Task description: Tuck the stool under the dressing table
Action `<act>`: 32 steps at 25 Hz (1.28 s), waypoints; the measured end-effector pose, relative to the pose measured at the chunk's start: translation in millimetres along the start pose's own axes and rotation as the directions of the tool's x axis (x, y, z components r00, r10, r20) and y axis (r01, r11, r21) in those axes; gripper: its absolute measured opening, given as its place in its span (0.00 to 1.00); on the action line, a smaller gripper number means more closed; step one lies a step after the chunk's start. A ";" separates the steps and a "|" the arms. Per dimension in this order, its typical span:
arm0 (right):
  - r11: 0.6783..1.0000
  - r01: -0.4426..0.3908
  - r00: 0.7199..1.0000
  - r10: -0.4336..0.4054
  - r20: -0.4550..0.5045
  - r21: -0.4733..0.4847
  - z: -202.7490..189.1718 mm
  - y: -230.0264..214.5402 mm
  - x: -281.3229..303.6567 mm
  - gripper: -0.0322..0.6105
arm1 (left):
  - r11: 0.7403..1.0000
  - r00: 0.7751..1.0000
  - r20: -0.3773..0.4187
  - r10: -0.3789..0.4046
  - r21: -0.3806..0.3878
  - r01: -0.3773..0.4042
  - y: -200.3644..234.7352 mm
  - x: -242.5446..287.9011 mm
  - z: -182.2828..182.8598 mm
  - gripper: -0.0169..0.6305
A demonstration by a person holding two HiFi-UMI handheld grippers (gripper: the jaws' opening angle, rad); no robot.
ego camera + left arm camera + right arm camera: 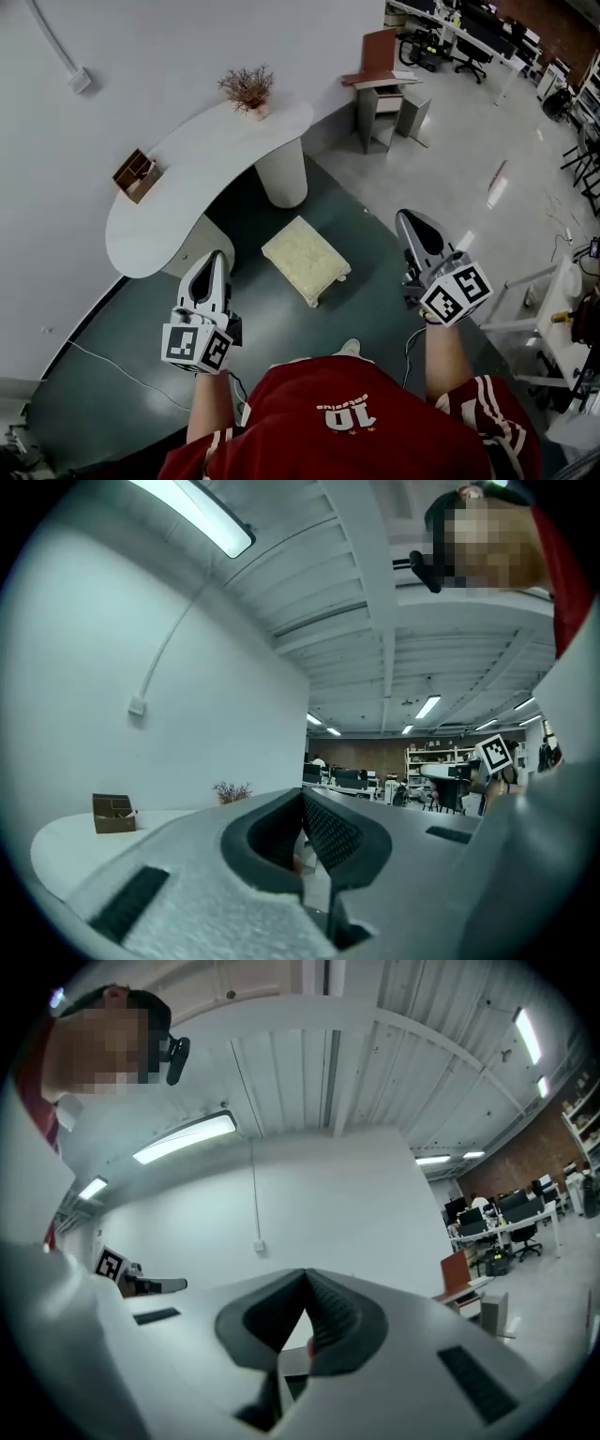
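Floor point(375, 309) is looking wide open all round the stool point(305, 255), which is sitting mid-frame, just off the curved front edge of the white dressing table point(202, 169) surface at upper left and not under it. It's showing a cream padded top, with the legs mostly hiding underneath. Left gripper point(215, 262) and right gripper point(410, 223) are hovering either side of it, jaws pressed together, pinching nothing.

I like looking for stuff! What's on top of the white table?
On the white dressing table sit a small brown box and a dried plant. What's inside the box is too small to tell.
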State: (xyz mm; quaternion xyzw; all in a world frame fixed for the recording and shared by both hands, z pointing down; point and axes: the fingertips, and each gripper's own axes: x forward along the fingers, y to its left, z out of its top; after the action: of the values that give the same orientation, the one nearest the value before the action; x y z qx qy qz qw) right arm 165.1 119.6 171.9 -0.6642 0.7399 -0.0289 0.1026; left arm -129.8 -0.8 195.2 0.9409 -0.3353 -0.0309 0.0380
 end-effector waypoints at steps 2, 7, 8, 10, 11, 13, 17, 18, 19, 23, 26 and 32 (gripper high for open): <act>1.000 -0.016 1.000 0.016 0.008 -0.018 9.9 10.7 6.2 0.06 | 1.000 1.000 0.016 0.009 0.003 -0.009 0.6 -10.6 9.9 0.03; 0.993 -0.116 0.993 0.115 -0.037 -0.026 18.2 46.3 23.9 0.06 | 1.000 0.998 0.054 0.010 -0.014 -0.009 6.5 -31.1 25.1 0.07; 0.989 -0.144 0.988 0.142 -0.054 -0.027 17.6 54.0 25.2 0.06 | 1.000 0.999 0.053 -0.007 -0.025 0.009 4.7 -34.0 23.2 0.14; 0.977 -0.212 0.972 0.208 -0.107 -0.022 11.5 71.0 26.4 0.27 | 0.998 0.997 0.058 -0.048 -0.044 0.050 -0.1 -40.3 18.3 0.21; 0.968 -0.249 0.960 0.244 -0.138 -0.023 6.3 80.5 26.5 0.29 | 0.997 0.996 0.062 -0.067 -0.043 0.070 -2.6 -43.6 16.4 0.24; 0.949 -0.313 0.935 0.300 -0.191 -0.043 -5.7 97.9 26.0 0.47 | 0.995 0.994 0.057 -0.098 -0.014 0.099 -8.5 -48.0 14.5 0.37; 0.937 -0.344 0.919 0.321 -0.230 -0.065 -22.9 113.7 23.0 0.66 | 0.992 0.992 0.029 -0.121 0.050 0.119 -14.7 -49.1 6.9 0.69; 0.938 -0.340 0.918 0.318 -0.237 -0.061 -27.2 114.8 21.7 0.68 | 0.990 0.991 0.020 -0.132 0.044 0.131 -15.9 -49.3 2.3 0.70; 0.941 -0.334 0.918 0.312 -0.245 -0.055 -31.8 115.3 20.6 0.68 | 0.989 0.990 0.013 -0.142 0.032 0.142 -17.0 -49.7 -2.8 0.71; 0.952 -0.305 0.911 0.280 -0.304 -0.037 -62.2 113.8 20.1 0.68 | 0.987 0.987 -0.018 -0.160 -0.031 0.159 -12.9 -54.8 -27.1 0.71; 0.961 -0.277 0.900 0.255 -0.353 -0.012 -93.4 108.8 19.6 0.68 | 0.985 0.983 -0.066 -0.171 -0.052 0.167 -7.4 -57.0 -61.4 0.71; 0.970 -0.243 0.874 0.228 -0.430 0.020 -134.8 104.1 11.8 0.67 | 0.979 0.977 -0.126 -0.175 -0.130 0.158 -10.2 -67.8 -110.1 0.70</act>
State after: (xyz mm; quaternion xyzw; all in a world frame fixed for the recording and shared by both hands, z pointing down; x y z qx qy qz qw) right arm 36.6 107.3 283.6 -0.5483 0.8198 -0.1488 -0.0713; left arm -166.7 55.5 306.0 0.9616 -0.2494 0.0106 0.1143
